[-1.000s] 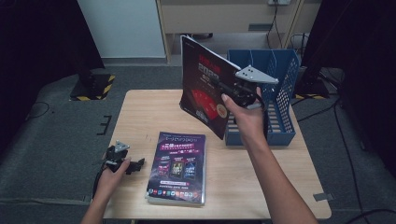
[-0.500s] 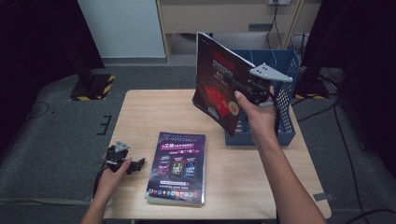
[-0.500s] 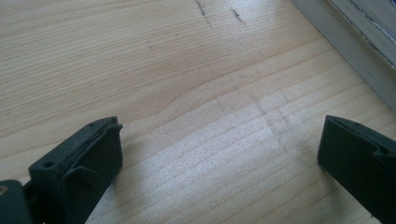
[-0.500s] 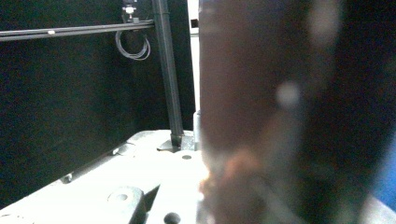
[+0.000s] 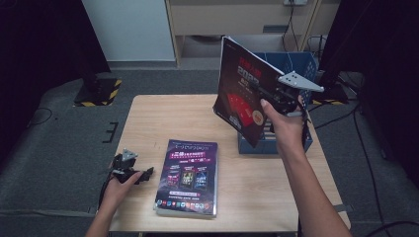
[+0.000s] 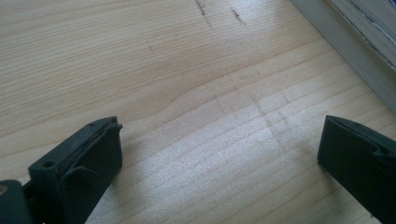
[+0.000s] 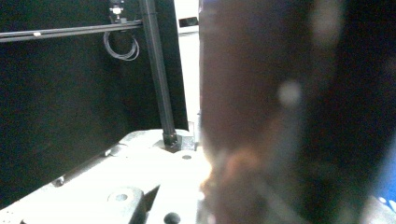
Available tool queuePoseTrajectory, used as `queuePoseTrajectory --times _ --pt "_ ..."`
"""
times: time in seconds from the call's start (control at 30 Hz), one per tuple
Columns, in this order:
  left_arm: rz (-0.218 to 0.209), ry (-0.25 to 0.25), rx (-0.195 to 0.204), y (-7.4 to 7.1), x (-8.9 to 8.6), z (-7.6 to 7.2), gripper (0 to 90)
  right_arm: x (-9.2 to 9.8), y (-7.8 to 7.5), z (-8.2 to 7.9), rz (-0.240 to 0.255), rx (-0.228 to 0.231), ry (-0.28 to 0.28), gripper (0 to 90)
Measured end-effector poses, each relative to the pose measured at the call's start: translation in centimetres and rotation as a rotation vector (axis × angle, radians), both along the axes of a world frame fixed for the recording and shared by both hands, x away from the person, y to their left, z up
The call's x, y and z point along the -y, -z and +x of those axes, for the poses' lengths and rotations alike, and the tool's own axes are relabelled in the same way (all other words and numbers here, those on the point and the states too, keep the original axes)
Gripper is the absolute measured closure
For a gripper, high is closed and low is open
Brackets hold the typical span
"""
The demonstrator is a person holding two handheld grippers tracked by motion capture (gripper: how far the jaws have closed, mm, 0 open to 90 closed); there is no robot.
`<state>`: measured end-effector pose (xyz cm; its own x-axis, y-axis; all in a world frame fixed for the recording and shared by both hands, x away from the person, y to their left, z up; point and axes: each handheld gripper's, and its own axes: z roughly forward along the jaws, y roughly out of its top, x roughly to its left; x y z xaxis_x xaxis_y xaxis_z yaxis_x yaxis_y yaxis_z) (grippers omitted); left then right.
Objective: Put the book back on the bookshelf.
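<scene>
A dark red and black magazine (image 5: pixel 241 96) is held upright and tilted above the table's right side, with my right gripper (image 5: pixel 271 97) shut on its right edge. Its lower corner hangs in front of the blue file rack (image 5: pixel 302 66). Seen close and blurred in the right gripper view, the magazine (image 7: pixel 289 116) covers the right half. My left gripper (image 5: pixel 142 174) rests on the table (image 5: pixel 163 118) at the front left, its jaws open with bare wood between them (image 6: pixel 219 140). A stack of purple-covered magazines (image 5: pixel 188 175) lies flat right of it.
The blue rack stands at the table's right edge. The stack's page edges (image 6: pixel 355 42) show in the top right of the left gripper view. Dark curtains and a black stand (image 7: pixel 159 70) surround the table; cables run on the floor.
The right hand has carried the magazine to the right and slightly down, toward the blue rack. The left hand and the stack have not moved.
</scene>
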<state>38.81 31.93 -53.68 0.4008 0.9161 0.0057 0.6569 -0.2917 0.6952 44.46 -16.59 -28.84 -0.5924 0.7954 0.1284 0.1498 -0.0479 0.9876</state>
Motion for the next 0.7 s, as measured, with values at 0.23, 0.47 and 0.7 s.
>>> queuePoseTrajectory --times 0.23,0.47,0.7 --pt "-0.001 -0.001 0.000 0.0 0.1 0.1 0.0 1.8 0.0 -0.6 0.002 -0.008 0.029 86.9" --pt "-0.002 -0.008 0.002 0.0 0.2 0.0 0.0 3.4 0.0 -1.0 -0.005 -0.012 0.057 86.9" --pt "-0.002 -0.008 0.001 0.0 0.2 0.0 0.0 4.6 0.2 -1.1 -0.017 -0.020 0.083 86.9"
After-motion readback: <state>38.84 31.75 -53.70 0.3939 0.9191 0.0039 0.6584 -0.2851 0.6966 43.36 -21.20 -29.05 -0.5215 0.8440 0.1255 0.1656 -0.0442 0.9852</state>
